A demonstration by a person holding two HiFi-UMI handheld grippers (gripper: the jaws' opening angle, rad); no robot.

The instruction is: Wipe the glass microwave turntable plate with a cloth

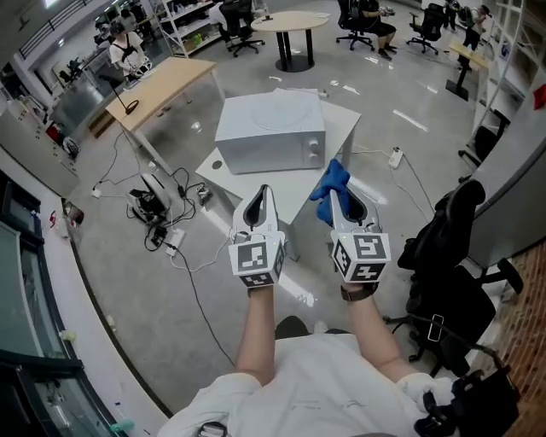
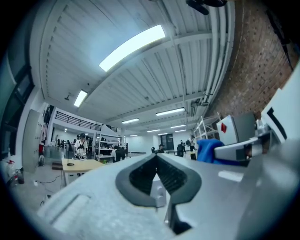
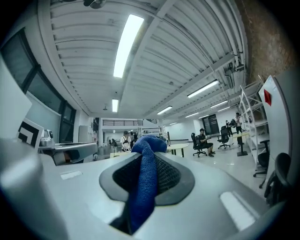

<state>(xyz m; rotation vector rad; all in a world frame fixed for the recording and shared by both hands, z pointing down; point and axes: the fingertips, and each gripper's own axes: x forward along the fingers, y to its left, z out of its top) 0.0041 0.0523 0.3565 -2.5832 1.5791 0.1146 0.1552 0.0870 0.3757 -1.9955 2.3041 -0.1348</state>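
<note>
A white microwave (image 1: 269, 136) stands shut on a white table (image 1: 341, 119) ahead of me. No glass turntable plate shows in any view. My right gripper (image 1: 334, 192) is shut on a blue cloth (image 1: 331, 181), which bunches above its tips and hangs down between the jaws in the right gripper view, where the cloth (image 3: 144, 180) fills the middle of the gripper (image 3: 147, 154). My left gripper (image 1: 261, 195) is held beside it, short of the table, shut with nothing in it. In the left gripper view the gripper (image 2: 157, 159) has its jaws together, and the cloth (image 2: 209, 149) shows to the right.
A wooden desk (image 1: 162, 90) stands far left, with cables and a power strip (image 1: 158, 213) on the floor below it. A black office chair (image 1: 452, 247) is close on my right. A round table (image 1: 290, 21) and seated people are at the back.
</note>
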